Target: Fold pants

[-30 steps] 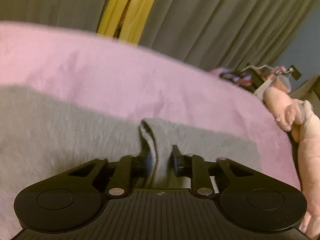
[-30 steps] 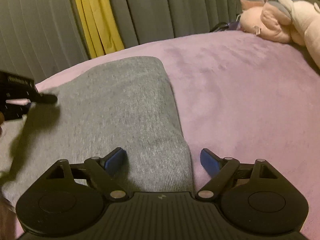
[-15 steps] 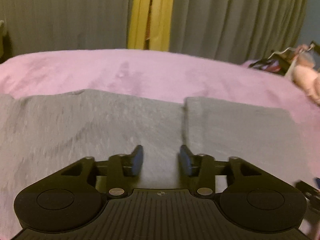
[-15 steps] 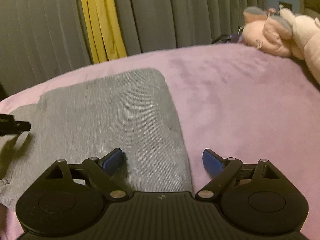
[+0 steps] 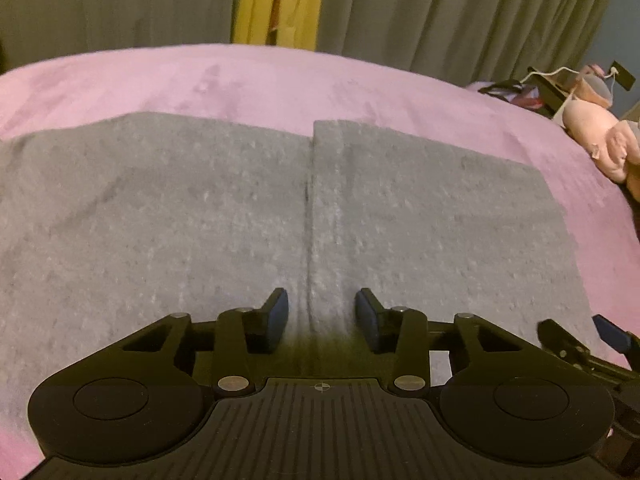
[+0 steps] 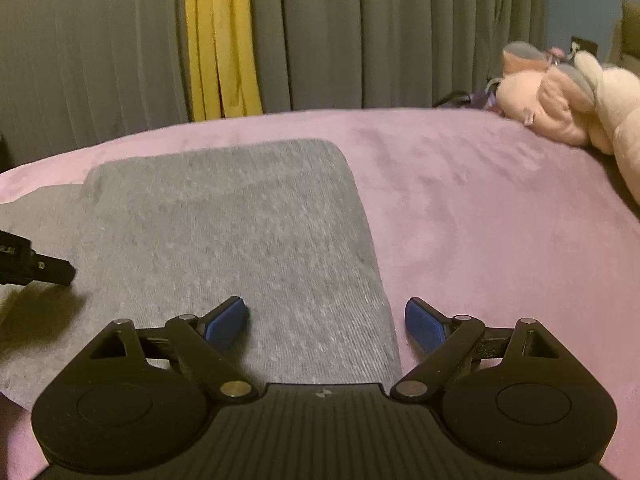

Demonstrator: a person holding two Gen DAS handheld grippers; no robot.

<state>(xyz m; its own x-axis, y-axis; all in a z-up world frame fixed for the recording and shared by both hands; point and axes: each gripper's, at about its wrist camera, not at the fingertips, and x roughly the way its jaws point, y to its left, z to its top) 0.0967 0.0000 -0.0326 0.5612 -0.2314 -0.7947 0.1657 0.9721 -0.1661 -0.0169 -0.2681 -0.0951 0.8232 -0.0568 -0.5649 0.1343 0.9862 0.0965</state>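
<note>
While its blue pads stood a narrow way apart over the cloth, the left gripper [image 5: 322, 314] held nothing; its jaws had just been closing a little after springing open, and only the flat fabric and a fold edge [image 5: 309, 216] lay in the gap between them, unpinched. That edge ran straight away from the gripper up the grey pants [image 5: 200, 220], where one layer lay doubled over another, the folded panel to its right sitting slightly higher. The pants were a soft, pilled grey knit, spread flat on the pink blanket [image 5: 240, 80] that covered the bed, and they filled most of the left wrist view from side to side.

The right gripper [image 6: 326, 320] stood wide, both pads clear of any grip; it straddled the pants' right-hand border [image 6: 372, 260], one pad over the grey knit and the other over bare blanket. In the right wrist view the folded part showed a rounded far corner [image 6: 336, 150] and a long, fairly straight side running back toward the gripper. The left gripper's finger poked in at the left edge of that view, above the cloth.

Beyond the pants the blanket lay open on the far side and to the right. A pink plush toy [image 6: 560, 108] rested near the far right edge, well apart from the pants. Grey curtains [image 6: 380, 32] with a yellow strip [image 6: 220, 40] hung behind the bed.
</note>
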